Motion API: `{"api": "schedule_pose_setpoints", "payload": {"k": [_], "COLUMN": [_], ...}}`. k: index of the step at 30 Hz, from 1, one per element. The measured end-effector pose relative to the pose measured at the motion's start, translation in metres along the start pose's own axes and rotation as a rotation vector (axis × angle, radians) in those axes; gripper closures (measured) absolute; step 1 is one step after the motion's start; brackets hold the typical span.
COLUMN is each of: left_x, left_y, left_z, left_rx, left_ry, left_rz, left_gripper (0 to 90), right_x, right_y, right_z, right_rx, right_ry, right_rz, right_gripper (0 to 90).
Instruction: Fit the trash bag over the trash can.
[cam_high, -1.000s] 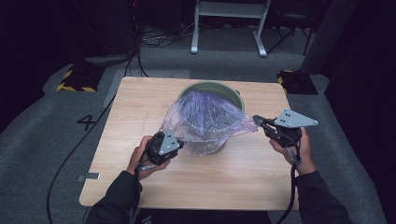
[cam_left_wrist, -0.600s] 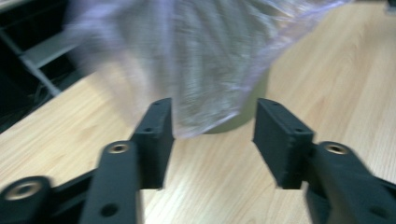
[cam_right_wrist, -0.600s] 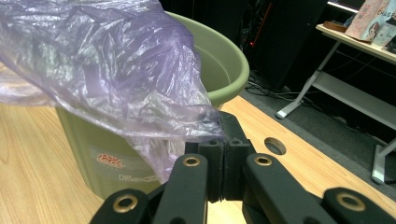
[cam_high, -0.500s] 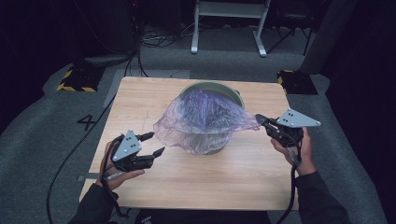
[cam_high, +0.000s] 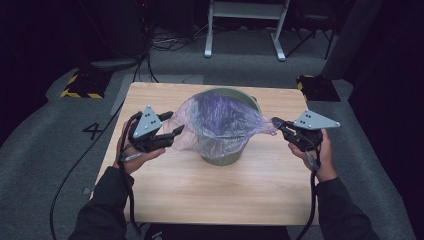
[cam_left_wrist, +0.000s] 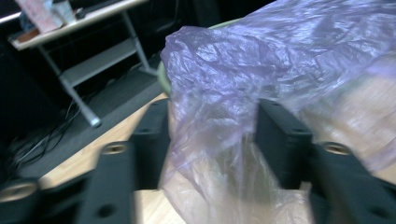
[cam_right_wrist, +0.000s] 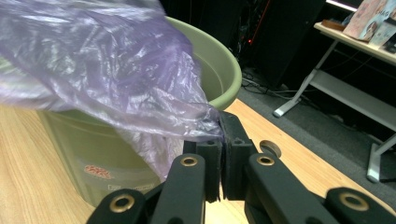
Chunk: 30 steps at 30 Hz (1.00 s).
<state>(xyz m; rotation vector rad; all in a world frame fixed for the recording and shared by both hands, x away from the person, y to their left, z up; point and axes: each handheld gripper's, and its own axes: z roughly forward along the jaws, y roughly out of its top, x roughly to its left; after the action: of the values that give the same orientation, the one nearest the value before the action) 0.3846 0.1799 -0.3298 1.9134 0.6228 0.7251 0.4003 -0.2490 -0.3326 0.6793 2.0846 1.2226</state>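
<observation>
A green bin (cam_high: 227, 156) stands mid-table with a purple plastic bag (cam_high: 220, 117) draped over its mouth. My left gripper (cam_high: 173, 124) is at the bag's left side, raised off the table. Its jaws stand apart and have just been closing, with loose bag film (cam_left_wrist: 243, 70) hanging between them in the left gripper (cam_left_wrist: 213, 116) view, not pinched. My right gripper (cam_high: 276, 122) is on the bin's right, shut on the bag's pulled-out edge. The right gripper (cam_right_wrist: 223, 135) view shows the film (cam_right_wrist: 93, 56) clamped at the pads beside the bin rim (cam_right_wrist: 215, 65).
The bin sits on a wooden table (cam_high: 200, 190) with bare wood in front of it. A metal stand (cam_high: 245, 25) is on the floor beyond, yellow-black striped blocks (cam_high: 80, 85) sit at both far corners, and cables run along the floor at left.
My left gripper left the bag's left edge, swung out left and low, and has come back up to the bag with its jaws apart. The right gripper has kept its hold and its place.
</observation>
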Motion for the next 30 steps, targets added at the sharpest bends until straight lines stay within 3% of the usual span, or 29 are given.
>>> {"api": "schedule_pose_setpoints", "payload": {"k": [2,8,10,14,15,17,18,20,25,28,30], "left_x": [0.005,0.016,0.02,0.023,0.021,0.017,0.014,0.002,-0.032,-0.049,-0.063], "left_y": [0.002,0.005,0.003,0.001,0.0,0.001,0.002,0.004,0.013,0.015,0.016], "left_z": [0.007,0.026,0.031,0.04,0.04,0.038,0.036,0.028,0.002,-0.012,-0.015], "left_rx": [0.008,0.027,0.032,0.047,0.039,0.035,0.027,-0.002,-0.059,-0.103,-0.118], "left_ry": [0.001,0.01,0.002,0.038,0.057,0.067,0.069,0.064,0.019,-0.021,-0.07], "left_rz": [0.002,-0.027,-0.045,-0.066,-0.078,-0.099,-0.094,-0.066,0.019,0.039,0.065], "left_gripper": [62.6,80.7,84.4,86.1,82.9,62.9,50.2,36.4,28.9,28.2,28.5], "right_x": [-0.003,-0.014,-0.017,-0.024,-0.025,-0.025,-0.025,-0.024,-0.022,-0.019,-0.015], "right_y": [0.001,0.0,-0.002,-0.004,-0.004,-0.005,-0.005,-0.004,0.0,0.003,0.004], "right_z": [0.004,0.018,0.021,0.029,0.03,0.029,0.028,0.026,0.02,0.017,0.017], "right_rx": [0.012,0.079,0.09,0.102,0.096,0.085,0.077,0.075,0.062,0.057,0.058], "right_ry": [0.006,0.023,0.032,0.031,0.028,0.033,0.036,0.037,0.043,0.048,0.056], "right_rz": [0.011,0.045,0.06,0.085,0.09,0.104,0.109,0.104,0.105,0.102,0.095], "right_gripper": [88.3,88.3,88.6,88.5,88.5,88.5,88.6,88.8,89.1,89.1,89.1]}}
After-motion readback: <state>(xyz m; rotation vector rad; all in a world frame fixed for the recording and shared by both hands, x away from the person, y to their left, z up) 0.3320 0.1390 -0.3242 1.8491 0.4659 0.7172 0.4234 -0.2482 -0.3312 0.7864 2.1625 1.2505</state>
